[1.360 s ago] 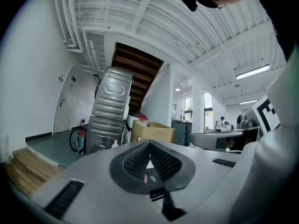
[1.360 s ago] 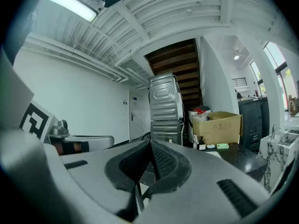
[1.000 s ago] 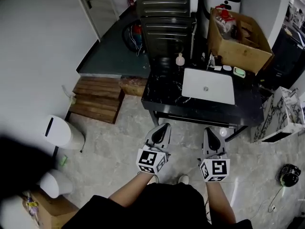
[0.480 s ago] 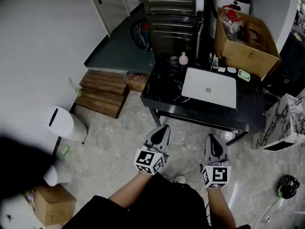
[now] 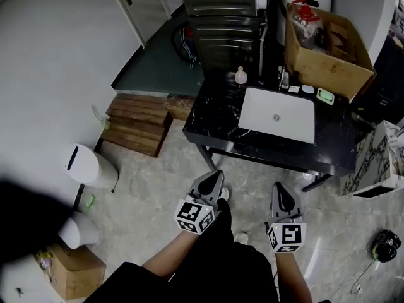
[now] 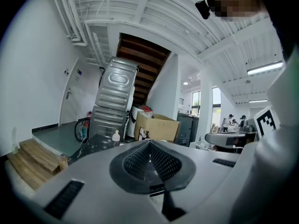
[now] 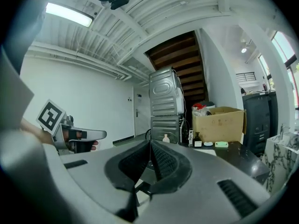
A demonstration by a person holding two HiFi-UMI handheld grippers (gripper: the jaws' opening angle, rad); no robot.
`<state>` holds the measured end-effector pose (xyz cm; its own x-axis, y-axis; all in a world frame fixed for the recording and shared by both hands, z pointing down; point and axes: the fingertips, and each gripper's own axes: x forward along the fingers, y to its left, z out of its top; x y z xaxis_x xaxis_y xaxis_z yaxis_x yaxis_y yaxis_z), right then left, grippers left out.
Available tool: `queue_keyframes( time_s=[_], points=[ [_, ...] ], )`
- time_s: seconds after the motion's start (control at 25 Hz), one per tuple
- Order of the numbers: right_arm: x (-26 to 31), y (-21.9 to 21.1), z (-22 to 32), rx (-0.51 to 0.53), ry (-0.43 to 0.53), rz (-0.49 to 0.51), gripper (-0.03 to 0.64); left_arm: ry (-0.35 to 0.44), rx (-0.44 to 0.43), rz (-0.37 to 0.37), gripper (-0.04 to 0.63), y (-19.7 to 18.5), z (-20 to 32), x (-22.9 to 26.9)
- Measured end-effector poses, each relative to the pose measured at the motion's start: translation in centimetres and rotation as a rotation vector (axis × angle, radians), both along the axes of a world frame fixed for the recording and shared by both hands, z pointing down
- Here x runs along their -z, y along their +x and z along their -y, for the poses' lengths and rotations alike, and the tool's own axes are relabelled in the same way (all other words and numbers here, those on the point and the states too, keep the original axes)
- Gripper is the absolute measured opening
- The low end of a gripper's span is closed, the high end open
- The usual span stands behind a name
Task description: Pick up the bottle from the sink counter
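Closed and empty, your left gripper (image 5: 216, 175) and right gripper (image 5: 278, 185) hung well short of the black marble counter (image 5: 211, 118); the small pale bottle (image 5: 240, 76) still needed approaching, then opened jaws.

the bottle (image 5: 240, 76) is too small to show its label.

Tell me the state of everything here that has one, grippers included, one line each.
Bottle: upright on the sink counter, untouched.
Left gripper: shut, empty.
Right gripper: shut, empty.
Cardboard box: open on top, holding items.
Sink: empty.
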<state>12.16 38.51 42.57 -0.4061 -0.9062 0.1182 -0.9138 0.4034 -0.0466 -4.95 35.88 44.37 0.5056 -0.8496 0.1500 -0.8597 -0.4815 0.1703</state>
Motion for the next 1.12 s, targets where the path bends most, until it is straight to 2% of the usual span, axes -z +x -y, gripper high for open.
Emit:
queue_keyframes(
  time_s=[0.24, 0.48, 0.84, 1.12],
  points=[
    [-2.8, -0.8, 2.6, -0.014, -0.054, -0.022, 0.038, -0.029, -0.066, -0.050, 0.005, 0.7, 5.0, -1.9],
    [-2.9, -2.4, 9.9, -0.001, -0.068, -0.021, 0.038, -0.028, -0.109, -0.096, 0.006, 0.7, 12.5, -2.6],
    [-1.1, -8.5, 22.6, 0.054, -0.057, -0.050, 0.038, -0.027, -0.154, -0.097, 0.005, -1.8, 22.4, -0.7],
    [-1.4, -10.9, 28.2, 0.025, -0.062, -0.069, 0.038, -0.072, -0.225, -0.070, 0.005, -4.1, 28.2, -2.2]
  ],
)
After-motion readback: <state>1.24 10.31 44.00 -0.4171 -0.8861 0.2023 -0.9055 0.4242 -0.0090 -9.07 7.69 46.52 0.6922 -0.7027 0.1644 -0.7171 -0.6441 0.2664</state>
